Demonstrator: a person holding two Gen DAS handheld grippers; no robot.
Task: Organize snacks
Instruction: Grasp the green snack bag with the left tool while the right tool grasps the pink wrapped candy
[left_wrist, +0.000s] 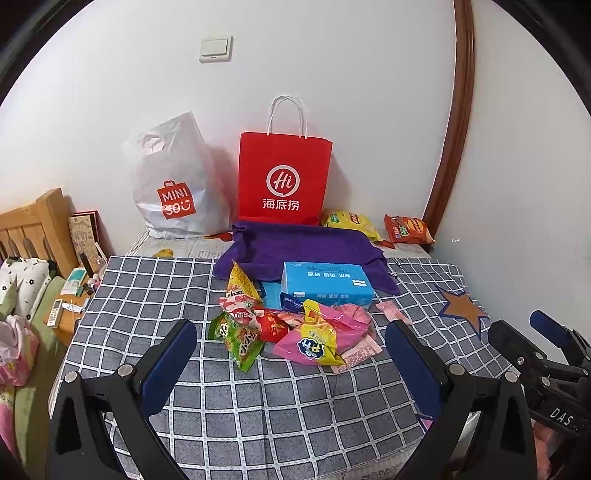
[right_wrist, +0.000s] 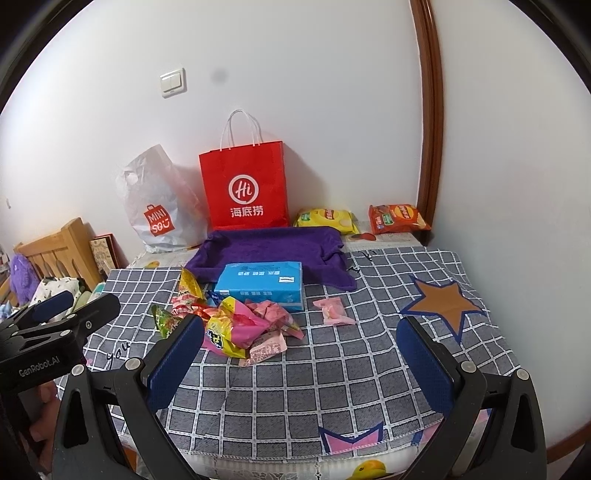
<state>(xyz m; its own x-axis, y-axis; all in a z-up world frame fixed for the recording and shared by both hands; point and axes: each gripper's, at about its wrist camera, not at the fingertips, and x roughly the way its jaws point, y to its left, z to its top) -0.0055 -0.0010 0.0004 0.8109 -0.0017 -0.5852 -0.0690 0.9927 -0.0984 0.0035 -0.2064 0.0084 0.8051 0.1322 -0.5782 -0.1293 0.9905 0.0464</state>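
A heap of small snack packets (left_wrist: 295, 328) (right_wrist: 236, 325) in pink, yellow, green and red lies mid-table on the checked cloth (left_wrist: 258, 406). Behind the heap sits a blue tissue pack (left_wrist: 327, 282) (right_wrist: 260, 282) on a purple towel (left_wrist: 295, 245) (right_wrist: 269, 247). One pink candy packet (right_wrist: 334, 312) lies apart to the right. My left gripper (left_wrist: 291, 339) hovers open just in front of the heap, holding nothing. My right gripper (right_wrist: 301, 338) is open too, right of the heap, also empty. A yellow chip bag (right_wrist: 327, 219) and an orange chip bag (right_wrist: 397, 218) lie at the back right.
A red paper bag (left_wrist: 284, 177) (right_wrist: 245, 188) and a white plastic bag (left_wrist: 177, 184) (right_wrist: 159, 206) stand against the back wall. A wooden bed frame (left_wrist: 33, 225) and a cluttered side surface (left_wrist: 70, 299) are to the left. A brown door frame (right_wrist: 430, 110) rises on the right.
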